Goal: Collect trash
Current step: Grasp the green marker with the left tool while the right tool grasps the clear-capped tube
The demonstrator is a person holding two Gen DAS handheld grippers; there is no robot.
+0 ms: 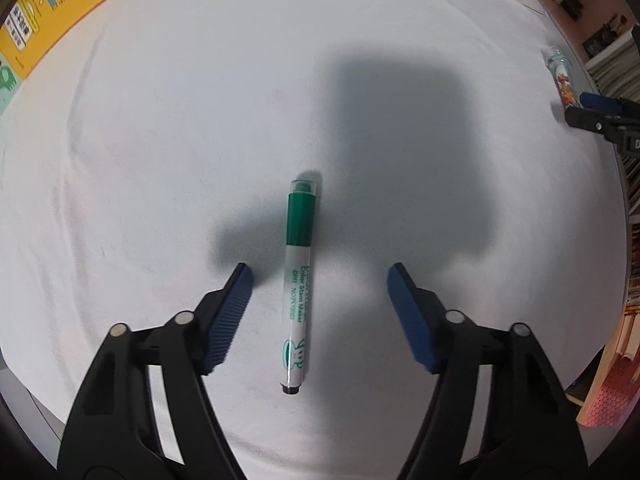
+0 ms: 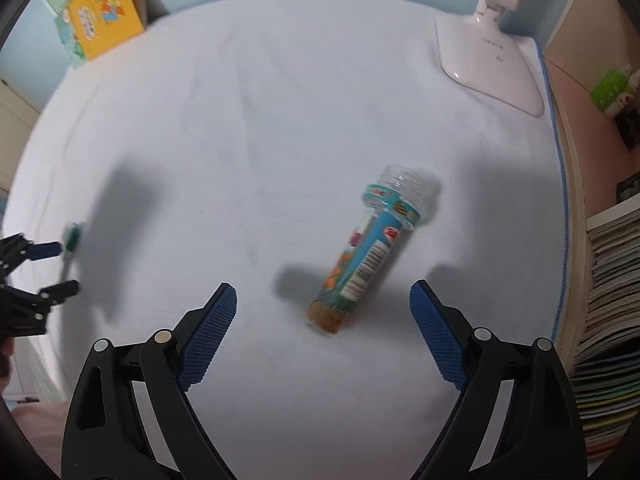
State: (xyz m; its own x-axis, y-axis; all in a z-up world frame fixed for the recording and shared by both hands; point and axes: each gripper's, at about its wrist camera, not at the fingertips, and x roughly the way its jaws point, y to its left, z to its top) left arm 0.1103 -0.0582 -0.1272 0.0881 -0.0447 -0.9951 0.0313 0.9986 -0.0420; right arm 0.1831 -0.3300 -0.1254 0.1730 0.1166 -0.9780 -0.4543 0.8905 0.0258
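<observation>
**Two grippers, two pieces of trash on one white cloth**

Taking the white cloth (image 2: 280, 120) as the landmark and going from its left side to its right: one yellow picture book (image 2: 102, 16) leans at the far-left corner. One green-capped marker (image 1: 298, 280) lies flat on the left part of the cloth, cap pointing away. The left gripper (image 1: 320, 280) hangs straight over it, its two blue pads (image 1: 230, 320) spread fairly wide on either side of the barrel, touching neither the marker nor the cloth that I can see. Bare cloth stretches all round the marker.

Right of centre lies one clear plastic bottle (image 2: 364, 252), uncapped, with a blue label, tilted with its mouth toward the far right. The right gripper (image 2: 322, 298) hovers above its base end, fingers wide apart and empty. One white lamp base (image 2: 488, 64) stands at the far-right corner, well apart from the bottle. The cloth's right edge runs close beside stacked books (image 2: 608, 300); room there is tighter than on the left.
</observation>
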